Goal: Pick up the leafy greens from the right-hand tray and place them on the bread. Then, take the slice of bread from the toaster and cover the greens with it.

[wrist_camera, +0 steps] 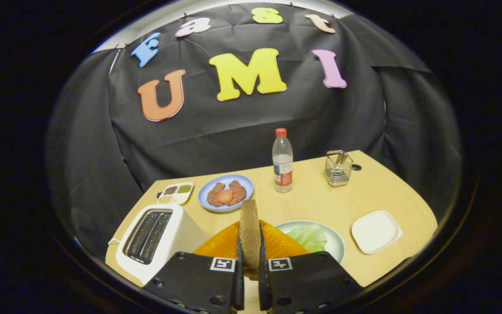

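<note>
Jaws (249, 261) stand nearly closed, both fingers pressing an upright slice of bread (249, 231) held edge-on above an orange plate (220, 244). Just right lie leafy greens (310, 237) on a pale green plate (336, 244). Left stands the toaster (157, 244). Farther across the table (320, 200) stand a blue plate (225, 192) and a bottle (282, 161).

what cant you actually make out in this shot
- Gripper view: the orange plate is partly covered by the bread slice held upright in the gripper, so whatever lies at the plate's middle cannot be told.
- The toaster slots are dark; their insides cannot be made out.
- The wire basket contents are too small to identify.
- The sectioned dish fillings are too small to name.
</note>
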`<state>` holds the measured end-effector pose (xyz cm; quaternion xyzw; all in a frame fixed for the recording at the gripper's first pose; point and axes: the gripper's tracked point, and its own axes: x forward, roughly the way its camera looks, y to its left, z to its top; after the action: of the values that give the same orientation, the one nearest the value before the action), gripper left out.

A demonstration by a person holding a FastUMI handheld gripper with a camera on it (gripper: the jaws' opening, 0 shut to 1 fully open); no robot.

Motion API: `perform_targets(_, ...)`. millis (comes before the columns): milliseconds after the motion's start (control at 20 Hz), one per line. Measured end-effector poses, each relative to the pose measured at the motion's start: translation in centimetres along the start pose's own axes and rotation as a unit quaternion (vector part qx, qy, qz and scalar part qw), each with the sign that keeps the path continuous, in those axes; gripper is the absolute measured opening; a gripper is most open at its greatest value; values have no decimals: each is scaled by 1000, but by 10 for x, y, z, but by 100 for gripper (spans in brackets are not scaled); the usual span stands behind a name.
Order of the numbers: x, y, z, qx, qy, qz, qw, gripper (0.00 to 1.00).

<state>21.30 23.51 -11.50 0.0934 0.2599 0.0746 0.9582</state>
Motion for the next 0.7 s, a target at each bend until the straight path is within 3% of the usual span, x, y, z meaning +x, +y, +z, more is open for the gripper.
perform_targets(500, 44, -37, -32, 61, 42, 15, 997, 13)
perform_targets(700, 53, -60, -37, 61, 41, 2, 997, 14)
